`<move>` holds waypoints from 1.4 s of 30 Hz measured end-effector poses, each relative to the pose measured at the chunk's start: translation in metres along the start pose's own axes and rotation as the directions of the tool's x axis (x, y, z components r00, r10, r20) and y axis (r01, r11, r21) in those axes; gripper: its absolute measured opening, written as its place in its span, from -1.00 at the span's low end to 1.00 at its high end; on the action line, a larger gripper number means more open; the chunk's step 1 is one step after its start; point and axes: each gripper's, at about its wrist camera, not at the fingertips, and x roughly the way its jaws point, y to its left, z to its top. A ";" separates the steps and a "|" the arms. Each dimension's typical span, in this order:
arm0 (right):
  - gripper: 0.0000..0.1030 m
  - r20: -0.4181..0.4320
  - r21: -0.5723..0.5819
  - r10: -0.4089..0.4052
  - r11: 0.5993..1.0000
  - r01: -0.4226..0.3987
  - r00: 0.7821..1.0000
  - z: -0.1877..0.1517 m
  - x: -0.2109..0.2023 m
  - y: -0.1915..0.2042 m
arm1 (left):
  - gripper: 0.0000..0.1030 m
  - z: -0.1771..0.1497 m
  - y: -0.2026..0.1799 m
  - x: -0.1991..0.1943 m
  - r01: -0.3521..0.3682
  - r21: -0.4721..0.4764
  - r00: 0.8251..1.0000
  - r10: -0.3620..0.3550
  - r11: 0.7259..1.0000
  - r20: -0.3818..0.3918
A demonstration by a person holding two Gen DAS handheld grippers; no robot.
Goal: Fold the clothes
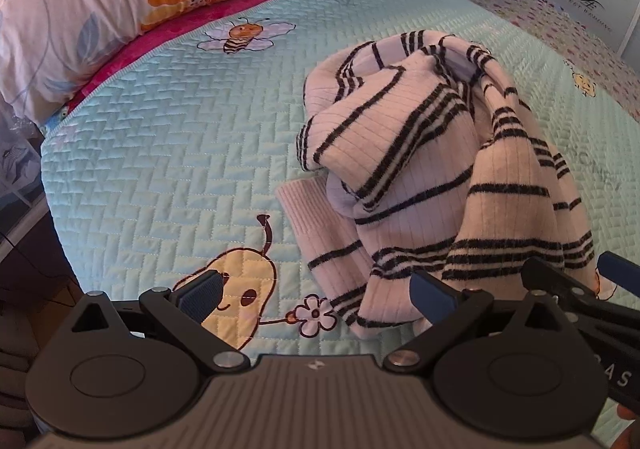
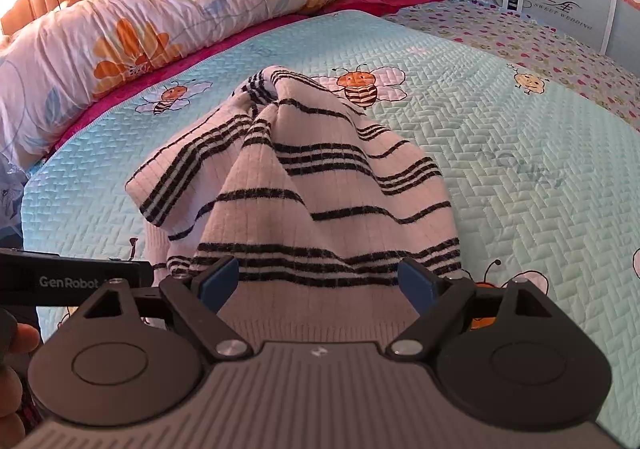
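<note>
In the left wrist view, we see the left gripper (image 1: 316, 295) spread wide and empty at the bottom, the striped sweater (image 1: 432, 169) crumpled right of centre on the quilt (image 1: 160, 153). In the right wrist view, our right gripper (image 2: 318, 283) gapes, holding nothing, over the sweater's plain hem at lower centre.

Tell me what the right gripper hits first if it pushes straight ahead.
Most likely the striped sweater: the open right gripper points at its lower part, with the plain hem already between the fingers. Depth is unclear, so it may be touching already.
</note>
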 end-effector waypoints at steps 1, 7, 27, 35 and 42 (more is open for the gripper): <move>0.68 -0.001 0.002 0.002 1.000 -0.002 1.000 0.000 0.000 -0.001 | 0.98 0.001 0.001 0.001 -0.001 -0.001 1.000 0.001 1.000 -0.002; 0.68 0.004 0.001 0.015 1.000 -0.015 1.000 0.001 0.001 0.001 | 0.98 0.001 0.005 0.004 -0.009 -0.010 1.000 0.009 1.000 -0.009; -0.87 0.076 -0.144 -0.031 0.989 0.042 0.997 -0.003 0.032 0.038 | 0.98 -0.017 0.060 0.015 0.223 -0.235 0.974 -0.208 0.946 0.089; -0.90 0.132 -0.054 -0.022 0.998 0.029 0.991 0.000 0.007 0.010 | 0.99 0.023 0.073 0.039 0.423 -0.379 0.905 -0.401 0.823 0.141; -0.91 0.151 -0.028 -0.034 0.999 0.038 0.988 0.001 0.000 -0.008 | 0.61 0.042 0.058 0.073 0.413 -0.415 0.904 -0.421 0.811 0.077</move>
